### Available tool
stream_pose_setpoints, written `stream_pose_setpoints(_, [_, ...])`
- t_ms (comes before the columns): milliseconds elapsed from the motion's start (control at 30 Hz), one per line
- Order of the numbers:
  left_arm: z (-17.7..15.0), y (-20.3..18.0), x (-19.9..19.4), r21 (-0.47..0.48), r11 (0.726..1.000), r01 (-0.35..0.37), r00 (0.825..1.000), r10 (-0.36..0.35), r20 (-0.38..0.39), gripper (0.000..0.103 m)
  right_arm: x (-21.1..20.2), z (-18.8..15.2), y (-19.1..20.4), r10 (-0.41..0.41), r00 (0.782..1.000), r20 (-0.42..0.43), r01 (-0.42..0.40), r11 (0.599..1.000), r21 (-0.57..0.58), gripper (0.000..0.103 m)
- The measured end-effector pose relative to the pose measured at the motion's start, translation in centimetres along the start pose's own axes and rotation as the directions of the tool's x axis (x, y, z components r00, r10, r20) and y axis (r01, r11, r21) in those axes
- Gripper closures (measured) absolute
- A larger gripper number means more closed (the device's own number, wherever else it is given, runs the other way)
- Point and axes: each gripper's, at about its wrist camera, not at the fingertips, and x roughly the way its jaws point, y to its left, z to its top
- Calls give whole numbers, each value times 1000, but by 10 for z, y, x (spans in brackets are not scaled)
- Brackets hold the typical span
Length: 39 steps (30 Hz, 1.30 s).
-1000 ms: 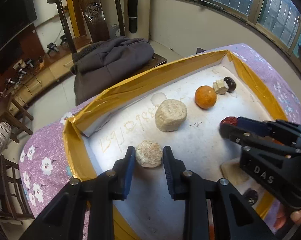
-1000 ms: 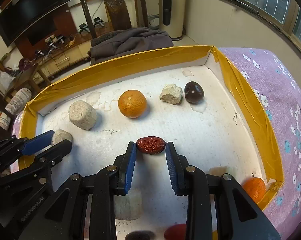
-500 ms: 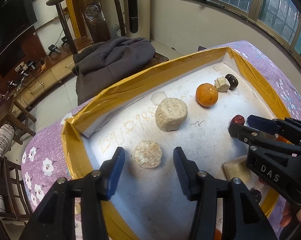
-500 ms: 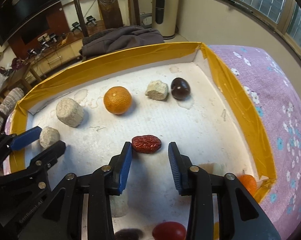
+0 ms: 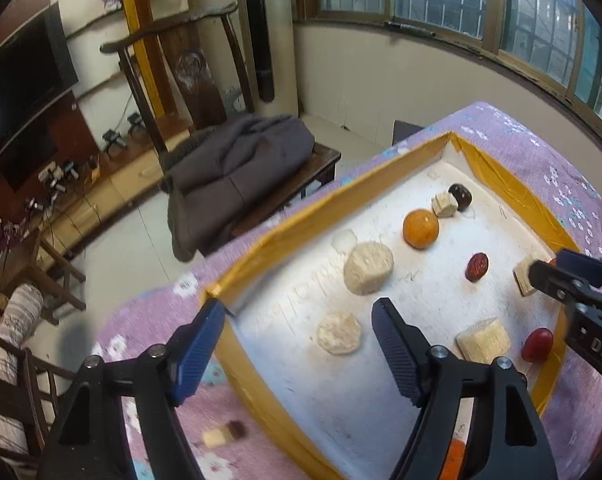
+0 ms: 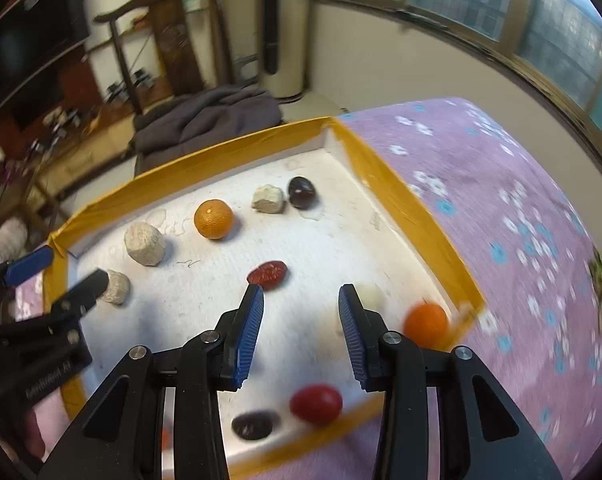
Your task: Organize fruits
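A white foam tray with a yellow taped rim (image 5: 289,224) (image 6: 405,200) lies on a purple flowered cloth. In it are an orange (image 5: 420,228) (image 6: 213,219), a red date (image 5: 477,266) (image 6: 267,274), a dark chestnut (image 5: 460,195) (image 6: 303,198), a red cherry tomato (image 5: 537,345) (image 6: 316,404), a second orange (image 6: 425,325) and several pale chunks. My left gripper (image 5: 299,354) is open, raised above the tray's left corner, with a flat pale piece (image 5: 339,333) beyond it. My right gripper (image 6: 301,330) is open and empty above the tray's near right part.
A wooden chair with a dark coat (image 5: 237,172) stands behind the table. A small pale and dark piece (image 5: 223,434) lies on the cloth outside the tray. A wall with windows (image 5: 441,4) runs behind and to the right.
Both grippers have opened wide and pulled back and up. The left one left the flat pale piece on the tray, the right one left the red date.
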Motion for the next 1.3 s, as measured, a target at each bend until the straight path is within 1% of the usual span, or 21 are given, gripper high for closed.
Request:
stream_pose_setpoints(100, [3,5,-5,34,999,6,999,-8,47,20,-22,-13,0,-46,998,36,44,997,60,64])
stream_pose_setpoints(167, [6,8,-5,56,998,16,998,-19,61,17,-41,-25,2,-95,994,60,88,991,104,62])
stream_pose_setpoints(300, [7,12,-7,108,993,52,993,-63,102,17,-69,-48,10,-167,982,94,147,971,189,54])
stream_pose_setpoints(333, [8,12,-6,117,991,59,992,-72,107,17,-76,-55,13,-188,977,100,164,964,211,51])
stream_pose_setpoints(400, [8,12,-6,140,985,97,986,-114,119,17,-86,-70,18,-224,968,109,191,948,255,45])
stream_pose_setpoints(500, [5,8,-10,194,970,146,974,-176,145,17,-101,-96,30,-299,947,120,243,907,344,34])
stream_pose_setpoints(533, [4,7,-12,205,965,162,969,-195,150,17,-104,-102,32,-318,941,118,256,894,367,32])
stream_pose_setpoints(600, [2,3,-17,224,949,221,955,-257,145,16,-112,-120,37,-359,927,104,282,854,438,31])
stream_pose_setpoints(633, [0,1,-21,234,942,242,949,-280,146,16,-114,-127,37,-376,922,95,292,835,466,28])
stream_pose_setpoints(667, [-2,-1,-24,244,936,255,944,-295,146,15,-117,-135,39,-392,916,86,304,817,490,25])
stream_pose_setpoints(733, [-8,-4,-32,257,925,281,935,-324,144,12,-123,-147,41,-419,905,77,323,791,519,16])
stream_pose_setpoints(767, [-12,-6,-35,261,920,292,931,-336,144,12,-127,-155,44,-437,896,74,335,776,535,15])
stream_pose_setpoints(833, [-20,-9,-43,265,914,308,925,-353,141,10,-133,-167,48,-456,887,71,348,762,546,8])
stream_pose_setpoints(900, [-29,-10,-52,273,908,317,922,-363,138,9,-138,-179,50,-477,877,51,372,744,555,5])
stream_pose_setpoints(967, [-37,-11,-59,287,904,318,920,-367,136,8,-142,-189,50,-483,874,48,376,737,561,4])
stream_pose_setpoints(1033, [-45,-10,-66,296,903,313,920,-365,142,2,-146,-197,48,-501,865,37,393,722,570,2])
stream_pose_setpoints(1067, [-47,-9,-69,297,901,317,918,-370,143,0,-147,-202,46,-501,865,28,393,712,582,2])
stream_pose_setpoints(1133, [-49,-6,-74,300,896,327,913,-382,144,0,-150,-208,41,-489,872,23,374,696,613,2])
stream_pose_setpoints(1233, [-50,-3,-79,321,876,361,896,-421,140,0,-152,-213,41,-493,870,-6,384,669,637,2])
stream_pose_setpoints(1300, [-49,-2,-79,337,860,383,883,-448,139,0,-153,-217,45,-503,864,-6,387,657,647,2])
